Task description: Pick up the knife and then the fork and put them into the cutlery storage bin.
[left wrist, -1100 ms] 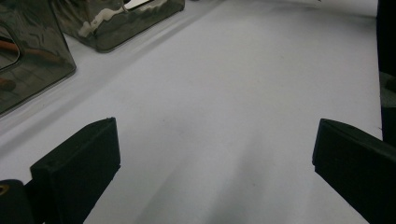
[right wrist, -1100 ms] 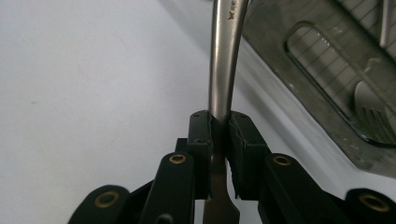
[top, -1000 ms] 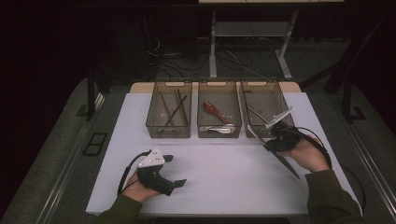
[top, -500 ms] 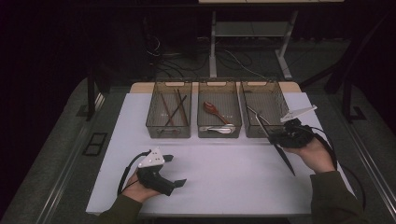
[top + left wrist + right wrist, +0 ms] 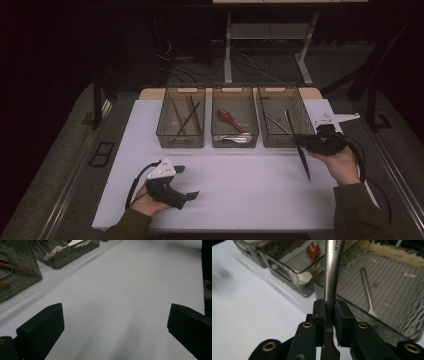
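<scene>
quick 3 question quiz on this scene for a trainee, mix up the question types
1. True or false: the right gripper is shut on a metal utensil.
2. Which bin holds the red spoon? A left bin, B middle bin, C right bin
3. Fill in: the left gripper has its jaws ____ above the white table.

Key: 1 true; 2 B; 3 open

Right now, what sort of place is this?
Probably a lab or recording workstation, not a kitchen: a white tabletop holds three clear plastic sorting bins of cutlery, metal desk legs and loose cables stand behind, and the room is dark.
</scene>
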{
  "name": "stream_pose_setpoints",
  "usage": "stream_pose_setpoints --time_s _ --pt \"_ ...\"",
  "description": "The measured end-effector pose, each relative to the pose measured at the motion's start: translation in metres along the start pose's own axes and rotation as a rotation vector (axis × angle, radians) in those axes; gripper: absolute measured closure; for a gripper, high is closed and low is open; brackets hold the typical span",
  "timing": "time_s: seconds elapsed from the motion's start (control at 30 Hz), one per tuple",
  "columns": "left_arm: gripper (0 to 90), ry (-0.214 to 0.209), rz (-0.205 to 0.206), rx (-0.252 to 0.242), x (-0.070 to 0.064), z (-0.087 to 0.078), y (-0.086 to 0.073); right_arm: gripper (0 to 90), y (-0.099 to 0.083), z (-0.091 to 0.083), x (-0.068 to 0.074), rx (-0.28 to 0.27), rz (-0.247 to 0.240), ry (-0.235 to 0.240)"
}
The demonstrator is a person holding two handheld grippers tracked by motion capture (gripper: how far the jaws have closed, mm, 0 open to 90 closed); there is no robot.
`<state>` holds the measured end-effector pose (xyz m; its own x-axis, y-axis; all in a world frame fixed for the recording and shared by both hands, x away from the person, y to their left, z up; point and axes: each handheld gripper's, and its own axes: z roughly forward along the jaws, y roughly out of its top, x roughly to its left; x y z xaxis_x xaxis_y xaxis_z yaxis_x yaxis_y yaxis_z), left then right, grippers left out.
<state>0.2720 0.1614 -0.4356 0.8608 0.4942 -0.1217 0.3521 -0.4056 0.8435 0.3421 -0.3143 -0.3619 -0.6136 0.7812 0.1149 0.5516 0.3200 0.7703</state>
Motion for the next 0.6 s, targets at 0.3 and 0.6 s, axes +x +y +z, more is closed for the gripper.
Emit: stream_pose_setpoints --time_s 0.3,0.6 --pt "0.2 0.002 -0.009 -0.001 0.004 0.0 -0.001 79.6 0.012 -0.01 -0.004 -0.061 -0.002 -0.019" --pt "0.2 0.002 0.003 0.006 0.002 0.001 -0.001 79.6 0.041 -0.015 -0.009 -0.108 -0.011 -0.044"
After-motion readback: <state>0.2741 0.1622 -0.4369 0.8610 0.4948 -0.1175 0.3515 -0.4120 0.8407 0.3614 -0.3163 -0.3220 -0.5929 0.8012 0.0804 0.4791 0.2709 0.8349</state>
